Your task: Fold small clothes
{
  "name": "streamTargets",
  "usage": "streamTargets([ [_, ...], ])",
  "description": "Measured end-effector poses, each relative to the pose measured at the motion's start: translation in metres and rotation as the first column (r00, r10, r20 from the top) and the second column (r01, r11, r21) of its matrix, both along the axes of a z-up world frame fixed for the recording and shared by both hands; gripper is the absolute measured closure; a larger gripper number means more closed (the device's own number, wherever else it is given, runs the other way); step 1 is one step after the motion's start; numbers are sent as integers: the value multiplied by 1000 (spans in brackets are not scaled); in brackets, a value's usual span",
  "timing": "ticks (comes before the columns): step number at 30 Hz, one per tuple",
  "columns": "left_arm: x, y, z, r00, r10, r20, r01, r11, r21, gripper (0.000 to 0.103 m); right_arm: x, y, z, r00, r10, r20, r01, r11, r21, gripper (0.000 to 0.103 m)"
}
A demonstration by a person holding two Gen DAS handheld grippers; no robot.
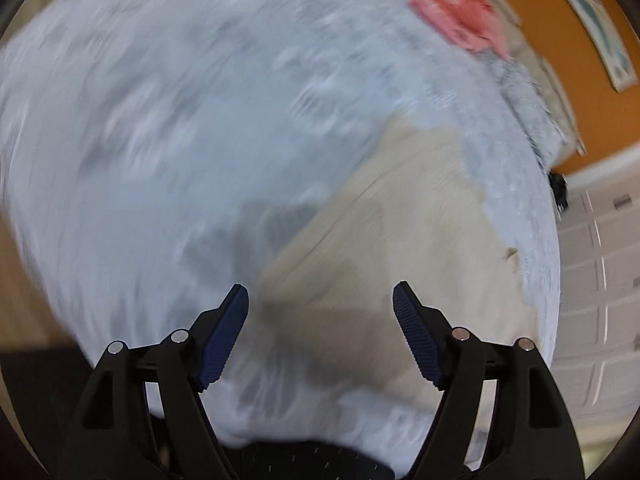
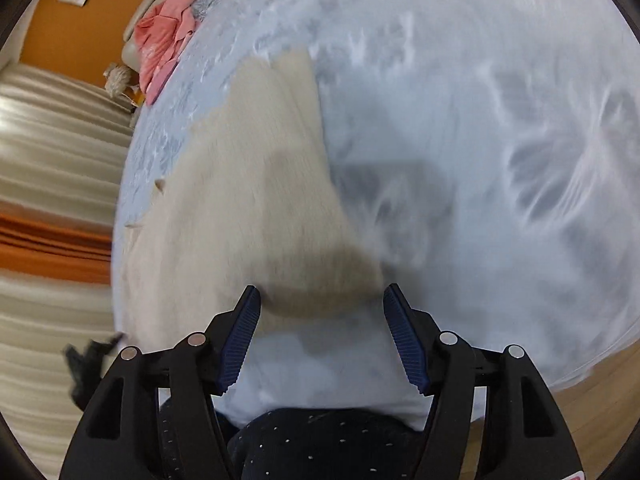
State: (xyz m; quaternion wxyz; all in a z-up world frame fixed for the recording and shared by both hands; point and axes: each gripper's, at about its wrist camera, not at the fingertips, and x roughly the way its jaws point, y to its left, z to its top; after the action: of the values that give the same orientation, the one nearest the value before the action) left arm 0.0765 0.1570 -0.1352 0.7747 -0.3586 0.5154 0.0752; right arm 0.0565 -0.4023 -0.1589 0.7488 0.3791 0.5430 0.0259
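Observation:
A cream knit garment point(image 1: 400, 216) lies spread on a pale blue patterned bedcover point(image 1: 180, 120). My left gripper point(image 1: 320, 300) is open and empty, hovering above the garment's near left edge. In the right wrist view the same cream garment point(image 2: 256, 184) lies left of centre on the bedcover point(image 2: 480, 140). My right gripper point(image 2: 320, 304) is open and empty, above the garment's near right corner. A pink garment point(image 1: 452, 8) lies crumpled at the far edge of the bed; it also shows in the right wrist view point(image 2: 164, 44). Both views are blurred by motion.
An orange wall point(image 1: 536, 20) with a framed picture point(image 1: 592, 24) stands behind the bed. White closet doors point(image 1: 600, 280) are on the right. Striped curtains point(image 2: 52, 160) hang beside the bed. Dark dotted clothing point(image 2: 320, 444) is just below my right gripper.

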Motion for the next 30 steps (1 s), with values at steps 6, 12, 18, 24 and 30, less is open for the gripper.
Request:
streamTargets([
  [6, 4, -6, -18, 995, 99, -13, -100, 984, -148, 82, 22, 13, -3, 996, -65, 56, 57, 989, 136, 93],
  [12, -6, 6, 27, 991, 132, 30, -126, 980, -155, 94, -1, 6, 71, 982, -35, 185, 39, 999, -17, 96],
  [18, -37, 9, -11, 986, 126, -108, -139, 983, -122, 93, -31, -7, 1, 1000, 1, -27, -2, 998, -59, 94],
  [24, -29, -5, 33, 999, 49, -11, -48, 997, 54, 67, -39, -19, 29, 1000, -21, -14, 19, 985, -171, 62],
  [30, 57, -22, 91, 970, -158, 184, 113, 965, 237, 26, 30, -14, 86, 986, 107, 126, -59, 941, -334, 42],
])
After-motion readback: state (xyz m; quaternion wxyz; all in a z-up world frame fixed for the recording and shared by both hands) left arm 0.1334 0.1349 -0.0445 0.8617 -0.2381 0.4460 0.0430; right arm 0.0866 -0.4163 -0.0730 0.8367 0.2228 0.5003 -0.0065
